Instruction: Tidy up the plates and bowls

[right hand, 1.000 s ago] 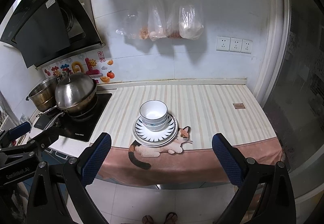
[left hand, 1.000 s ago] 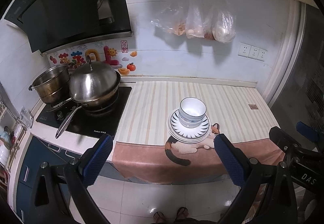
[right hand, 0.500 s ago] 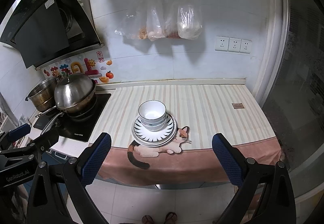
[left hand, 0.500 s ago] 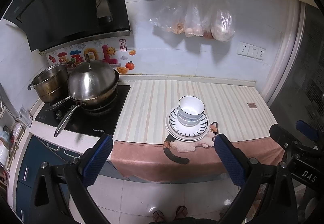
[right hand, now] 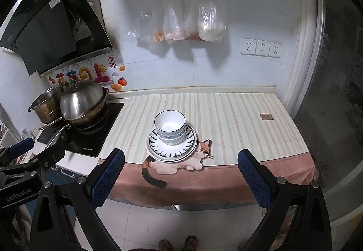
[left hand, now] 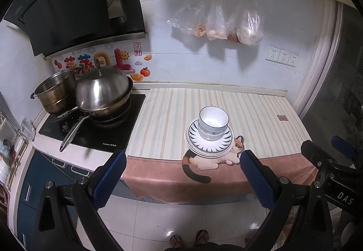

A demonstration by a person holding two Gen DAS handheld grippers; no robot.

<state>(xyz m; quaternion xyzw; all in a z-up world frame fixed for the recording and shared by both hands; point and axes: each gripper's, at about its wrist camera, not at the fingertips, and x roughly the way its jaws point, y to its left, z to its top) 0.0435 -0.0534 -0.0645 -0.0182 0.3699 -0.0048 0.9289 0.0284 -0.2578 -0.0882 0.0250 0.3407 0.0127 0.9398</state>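
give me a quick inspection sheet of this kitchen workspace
surface: striped counter mat with a cat print at its front edge.
job's things: nested bowls stacked on plates, near the front edge.
clutter: small brown tag on the mat, right of the stack.
grippers: left tool and right tool both open, empty, held back from the counter.
cables: nothing seen.
surroundings: lidded wok and steel pot on the cooktop; range hood; plastic bags hanging; wall sockets.
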